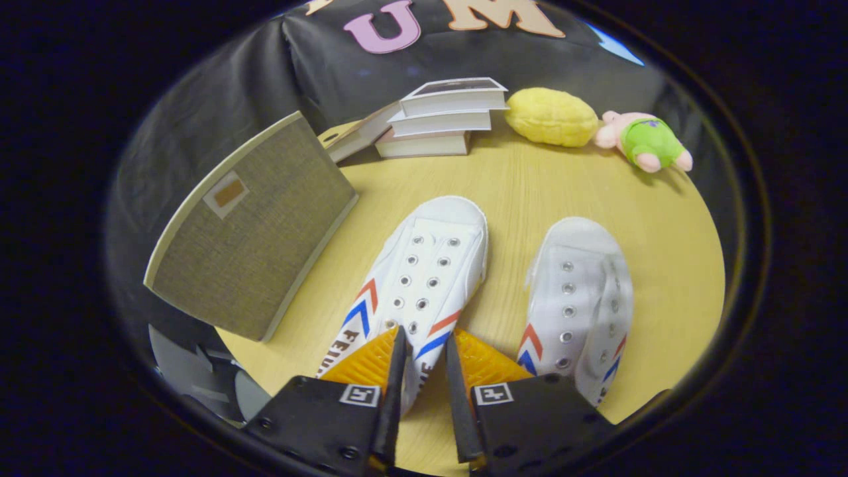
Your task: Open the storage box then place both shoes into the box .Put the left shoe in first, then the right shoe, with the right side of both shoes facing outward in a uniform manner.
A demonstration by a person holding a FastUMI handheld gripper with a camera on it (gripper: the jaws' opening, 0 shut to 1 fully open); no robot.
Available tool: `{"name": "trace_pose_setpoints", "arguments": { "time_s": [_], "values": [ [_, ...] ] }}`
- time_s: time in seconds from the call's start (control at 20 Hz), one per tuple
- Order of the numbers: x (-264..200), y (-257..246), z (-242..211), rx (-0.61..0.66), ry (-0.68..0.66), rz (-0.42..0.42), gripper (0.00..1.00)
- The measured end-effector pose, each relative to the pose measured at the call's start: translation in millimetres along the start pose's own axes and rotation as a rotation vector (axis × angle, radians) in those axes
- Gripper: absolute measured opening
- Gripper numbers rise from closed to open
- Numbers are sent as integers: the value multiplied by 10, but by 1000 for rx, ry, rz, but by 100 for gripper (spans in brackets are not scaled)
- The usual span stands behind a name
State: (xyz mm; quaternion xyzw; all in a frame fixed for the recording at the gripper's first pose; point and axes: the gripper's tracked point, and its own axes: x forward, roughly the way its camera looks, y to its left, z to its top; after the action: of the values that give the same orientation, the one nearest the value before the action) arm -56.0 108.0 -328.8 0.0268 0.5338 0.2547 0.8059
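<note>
So the shoe in play is the white canvas sneaker point(424, 278) with the red and blue chevrons on its side, lying on the wooden table point(669, 218) with its toe pointing away. Its heel end sits right between the gripper point(424, 361) fingers. Looks like a light, floppy thing: soft canvas upper that will cave in if squeezed, no laces in the eyelets, and a rubbery sole that should give decent grip. I'd take it by the side wall near the heel or the collar, where the sole stiffens it up a bit, so it doesn't fold or swing.

The fingers are only a narrow gap apart, straddling the back part of that shoe. Whether they're actually pressing on the canvas I can't tell, it might just be poking up between them.

The second sneaker point(583, 305) lies just off to the right of the fingers, roughly parallel, toe away too.

Off to the left and ahead stands the storage box point(252, 252), a grey fabric-covered thing with a little label patch. It seems to be tipped toward the camera, and I can't tell if it's open.

Well beyond the fingers: a stack of books point(444, 119), a yellow plush point(551, 117) and a small pink plush toy point(642, 140).
</note>
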Motion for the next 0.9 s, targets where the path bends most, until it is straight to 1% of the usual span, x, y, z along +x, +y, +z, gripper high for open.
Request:
{"name": "trace_pose_setpoints", "arguments": {
  "time_s": [0.05, 0.15, 0.2, 0.35, 0.45, 0.6, 0.9],
  "values": [
    [23, 1, -3, 32, 3, 1, 36],
    [-2, -65, 14, 108, 17, 1, 25],
    [3, -29, 46, 168, 3, 3, 20],
    [-23, -23, 61, 194, 6, -1, 5],
    [-54, 45, 125, 206, 1, 8, 4],
    [-124, 219, 280, 251, -18, 47, 5],
    [-377, 559, 743, 286, -91, 99, 4]
  ]
}}
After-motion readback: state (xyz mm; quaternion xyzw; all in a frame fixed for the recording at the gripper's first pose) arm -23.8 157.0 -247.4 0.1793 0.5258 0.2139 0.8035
